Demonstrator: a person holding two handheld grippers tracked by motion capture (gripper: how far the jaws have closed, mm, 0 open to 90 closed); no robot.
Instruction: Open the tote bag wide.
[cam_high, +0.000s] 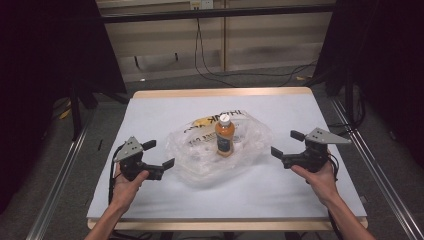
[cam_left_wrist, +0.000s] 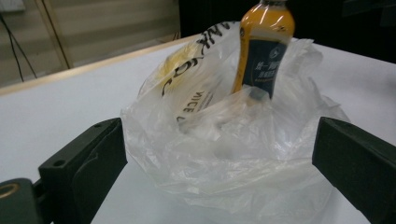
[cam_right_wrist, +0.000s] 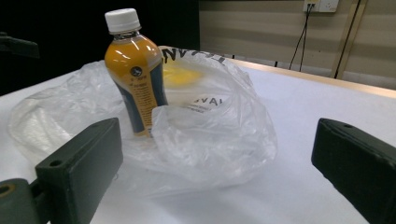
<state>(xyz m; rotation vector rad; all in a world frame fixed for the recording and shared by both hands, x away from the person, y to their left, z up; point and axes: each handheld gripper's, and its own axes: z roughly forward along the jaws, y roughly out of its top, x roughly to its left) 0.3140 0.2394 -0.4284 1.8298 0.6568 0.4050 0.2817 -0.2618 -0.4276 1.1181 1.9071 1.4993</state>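
An orange drink bottle (cam_high: 224, 135) with a white cap and a dark label stands upright inside a crumpled clear plastic bag (cam_high: 200, 162) at the middle of the white table (cam_high: 300, 107). The bag carries black lettering and a yellow print. My left gripper (cam_high: 160, 154) is just left of the bag, open, with its jaws pointing at it and nothing pressed between them. In the left gripper view the bag (cam_left_wrist: 224, 149) lies close ahead, the bottle (cam_left_wrist: 261, 46) behind it. My right gripper (cam_high: 285, 143) is open to the right of the bag (cam_right_wrist: 215, 135), facing the bottle (cam_right_wrist: 135, 74).
The table has a wooden rim (cam_high: 220, 92) along its far edge. Metal rails (cam_high: 372, 165) run along both sides of it. Black cables (cam_high: 210, 75) trail on the floor beyond, below a panelled wall. Dark curtains hang at both sides.
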